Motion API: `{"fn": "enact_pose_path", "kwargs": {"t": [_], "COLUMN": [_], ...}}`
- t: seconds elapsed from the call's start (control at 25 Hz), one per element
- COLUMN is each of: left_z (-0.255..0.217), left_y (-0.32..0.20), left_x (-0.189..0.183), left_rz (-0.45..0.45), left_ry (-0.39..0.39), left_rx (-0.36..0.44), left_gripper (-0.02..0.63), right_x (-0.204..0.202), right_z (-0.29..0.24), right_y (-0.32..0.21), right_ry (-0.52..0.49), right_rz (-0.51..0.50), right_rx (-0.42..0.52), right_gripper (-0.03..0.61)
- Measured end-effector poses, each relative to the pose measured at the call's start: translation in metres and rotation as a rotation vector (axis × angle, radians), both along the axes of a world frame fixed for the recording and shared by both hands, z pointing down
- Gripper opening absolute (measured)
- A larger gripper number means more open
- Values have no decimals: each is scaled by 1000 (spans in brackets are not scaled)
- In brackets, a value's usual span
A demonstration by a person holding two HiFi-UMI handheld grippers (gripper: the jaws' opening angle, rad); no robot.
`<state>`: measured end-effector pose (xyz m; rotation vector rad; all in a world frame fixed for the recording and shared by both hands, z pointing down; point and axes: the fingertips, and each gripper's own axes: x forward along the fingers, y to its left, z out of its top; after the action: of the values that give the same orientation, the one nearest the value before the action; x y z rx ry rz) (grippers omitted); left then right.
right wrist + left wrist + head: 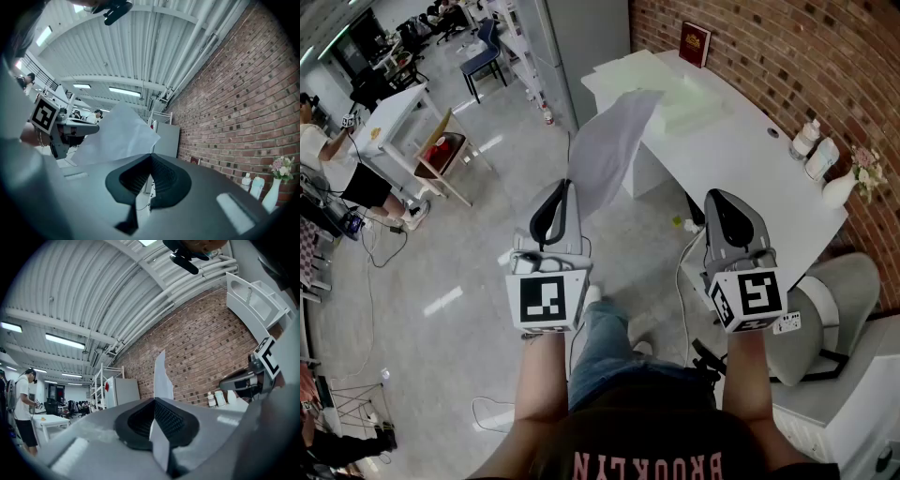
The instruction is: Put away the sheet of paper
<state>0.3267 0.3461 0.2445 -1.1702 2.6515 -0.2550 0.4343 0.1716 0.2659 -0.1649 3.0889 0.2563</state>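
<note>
The sheet of paper (609, 150) is white and hangs in the air over the floor, just short of the white table (741, 159). My left gripper (559, 201) is shut on its near edge. In the left gripper view the paper (162, 378) stands edge-on, pinched between the closed jaws of the left gripper (153, 401). My right gripper (727, 212) is level with the left one and to its right, over the table's front edge. The right gripper (150, 157) is shut with nothing in it. From there the paper (117, 136) shows broadside, held by the left gripper (65, 126).
A stack of pale green sheets (684, 98) and a red box (695, 44) lie at the table's far end by the brick wall. Bottles (814, 150) and a flower vase (853, 178) stand at its right. A grey chair (825, 319) is at the right. A person (328, 159) stands far left.
</note>
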Motion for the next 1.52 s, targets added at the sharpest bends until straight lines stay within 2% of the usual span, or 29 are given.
{"fn": "enact_pose_path", "kwargs": {"t": [0.36, 0.48, 0.6, 0.88, 1.2, 1.36, 1.52], "left_z": [1, 2, 8, 7, -3, -6, -7], "left_y": [-17, -26, -35, -76, -111, -123, -134], "left_x": [-51, -81, -113, -204, -303, -339, -364], "left_rz": [23, 39, 48, 93, 163, 189, 197], "left_ry": [27, 5, 36, 34, 3, -18, 7], "left_rx": [22, 15, 31, 27, 30, 17, 20], "left_gripper": [1, 0, 0, 1, 0, 0, 0], "right_x": [-45, -71, -100, -180, -268, -299, -319], "right_z": [-2, 1, 9, 3, -3, 3, 9], "right_y": [-18, -24, -32, -64, -92, -100, -108], "right_ry": [-8, -2, 16, 16, 9, 15, 33], "right_rz": [35, 44, 64, 118, 178, 213, 234], "right_rx": [-11, -10, -7, 3, 7, 1, -10], "right_gripper": [-2, -2, -2, -2, -2, 0, -1]}}
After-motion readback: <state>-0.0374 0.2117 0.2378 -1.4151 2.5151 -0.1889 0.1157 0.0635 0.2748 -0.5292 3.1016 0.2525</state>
